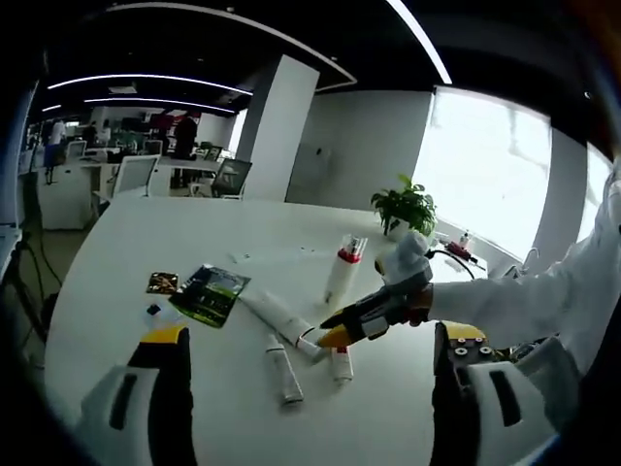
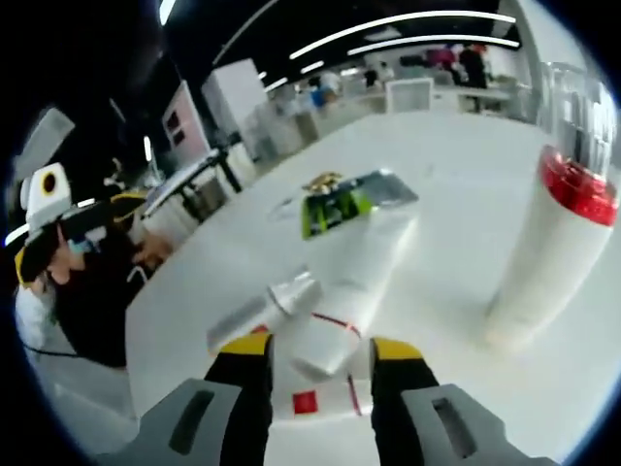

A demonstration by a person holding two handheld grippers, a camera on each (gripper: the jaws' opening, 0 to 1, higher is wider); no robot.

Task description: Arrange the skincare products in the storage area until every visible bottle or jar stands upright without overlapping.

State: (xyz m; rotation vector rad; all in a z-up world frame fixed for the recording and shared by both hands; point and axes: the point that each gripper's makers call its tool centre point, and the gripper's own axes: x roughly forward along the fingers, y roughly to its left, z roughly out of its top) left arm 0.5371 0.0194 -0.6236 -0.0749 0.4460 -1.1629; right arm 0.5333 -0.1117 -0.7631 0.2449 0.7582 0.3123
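Three white tubes lie on the white table [image 1: 126, 252]: a large one [image 1: 281, 316], a thin one [image 1: 283, 374] and a small red-marked one [image 1: 342, 366]. A taller tube with a red band [image 1: 343, 270] stands upright behind them. My right gripper [image 1: 335, 337], held by a gloved hand, comes down onto the small tube's end. In the right gripper view its jaws [image 2: 318, 359] press both sides of that small tube [image 2: 312, 393], which rests on the table. The large tube [image 2: 374, 252] and the upright tube [image 2: 543, 262] lie beyond. My left gripper [image 1: 314, 334] hangs wide open, holding nothing.
A green and black sachet [image 1: 209, 293] and a small brown packet [image 1: 162, 282] lie left of the tubes. A potted plant [image 1: 406, 206] stands at the table's far edge. A person [image 2: 68, 282] is at the table's edge. Desks and chairs fill the office behind.
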